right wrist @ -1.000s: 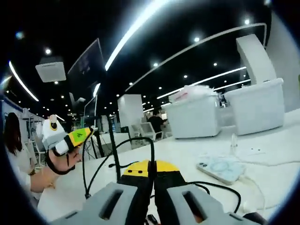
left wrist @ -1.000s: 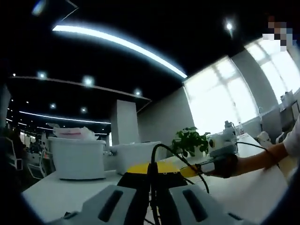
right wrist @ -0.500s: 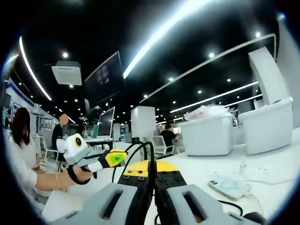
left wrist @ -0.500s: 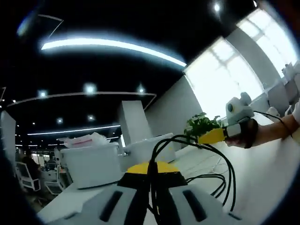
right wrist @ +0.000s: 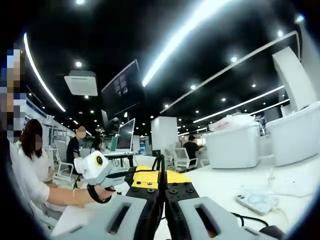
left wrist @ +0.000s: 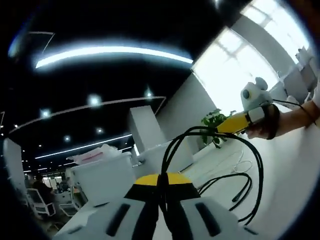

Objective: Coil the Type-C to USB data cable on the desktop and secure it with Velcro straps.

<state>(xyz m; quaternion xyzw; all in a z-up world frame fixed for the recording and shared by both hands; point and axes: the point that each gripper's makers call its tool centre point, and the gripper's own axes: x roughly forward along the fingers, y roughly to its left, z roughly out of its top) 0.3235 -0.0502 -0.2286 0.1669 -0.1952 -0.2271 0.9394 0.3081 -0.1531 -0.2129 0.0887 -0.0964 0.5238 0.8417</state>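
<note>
Two grippers, one cable: both clamp the black data cable (left wrist: pixel 227 145) and hold it up off the white tabletop (left wrist: pixel 295 175).

Left gripper (left wrist: pixel 161 210) – jaws closed to a thin slit, cable strand pinched between them, rising from the slit and arching over to the right. Several loops fan out from the pinch; the lower ones sag close to the tabletop, contact not discernible.

Right gripper (right wrist: pixel 162 212) – jaws likewise clenched on a strand that runs straight up the slit. In the left gripper view the same tool (left wrist: pixel 250 112) sits upper right, yellow nose at the far end of the loops.

Key relation: cable spans between the two pinch points, long axis running gripper to gripper, slack hanging as partial coils nearer the left gripper. Judged stage – coiling under way, bundle not yet gathered tight; no Velcro strap identifiable. Next move probably needs the grippers brought together so the loops stack.

Surface & room: smooth white tabletop carrying white storage bins (left wrist: pixel 102 177), a phone (right wrist: pixel 256 201) w/ pale case and white cord nearby, a potted plant (left wrist: pixel 214 122) by bright windows. Open-plan office, dark ceiling w/ strip lights; seated people and monitors in the background.
</note>
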